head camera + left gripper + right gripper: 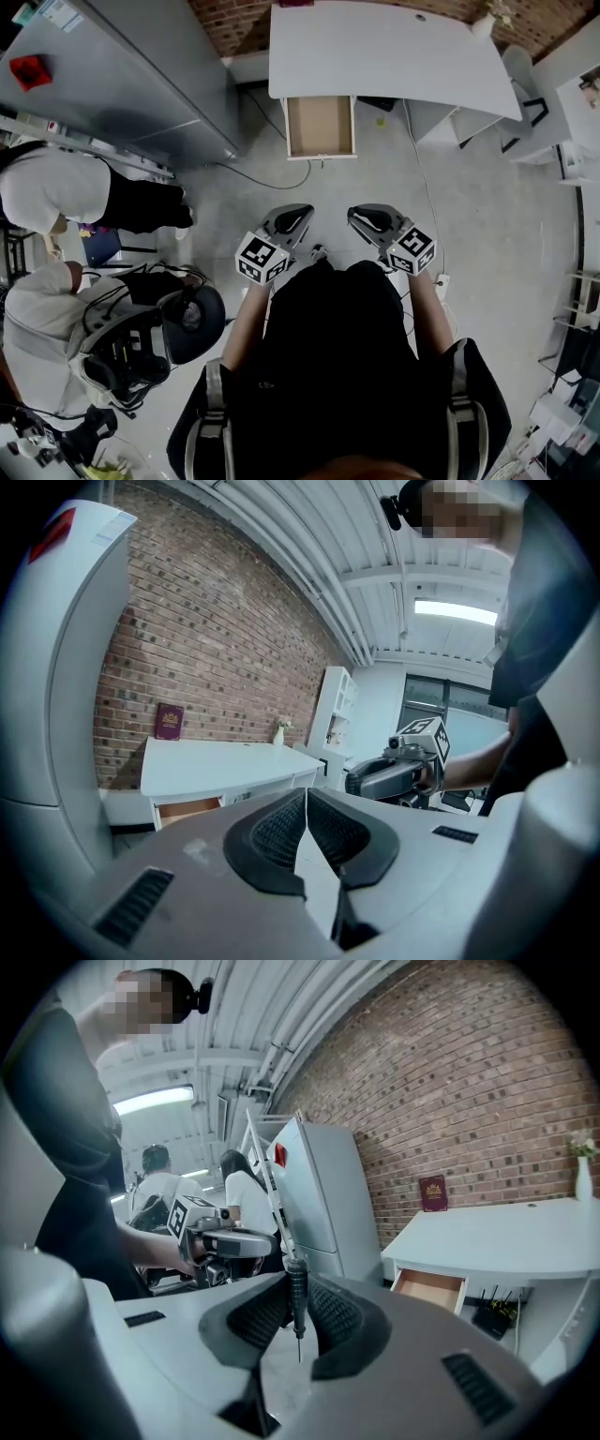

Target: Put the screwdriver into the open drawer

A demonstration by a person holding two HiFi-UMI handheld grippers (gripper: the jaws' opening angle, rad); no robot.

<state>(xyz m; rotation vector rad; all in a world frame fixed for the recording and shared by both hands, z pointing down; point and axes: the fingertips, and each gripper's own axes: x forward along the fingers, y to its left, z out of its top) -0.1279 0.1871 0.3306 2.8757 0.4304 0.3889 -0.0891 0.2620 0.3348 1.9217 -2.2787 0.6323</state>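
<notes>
Black ribbed pads (251, 1318) of the right claw (295, 1324) are clamped on the screwdriver (296, 1290). Its dark knurled grip sits between the jaws and the thin tip points downward, clear of any surface. The left claw (307, 825) has its jaws pressed together with nothing between them; it takes no part in the hold. In the head view both claws are held close in front of the person's body, side by side and level with each other, above bare grey floor (375, 173). Further ahead, across open floor, the drawer (321, 126) stands pulled out from under the white desk (375, 47). Its wooden interior faces up and appears to hold nothing. Beyond the desk runs a brick wall (487, 1082). Status, judged from this layout: the pickup is complete and the drawer needs no opening. Transport is not yet done, since the screwdriver is well apart from the drawer. Outstanding steps: carry the right claw forward over the drawer opening, lower it inside the walls, then part the jaws to release.
</notes>
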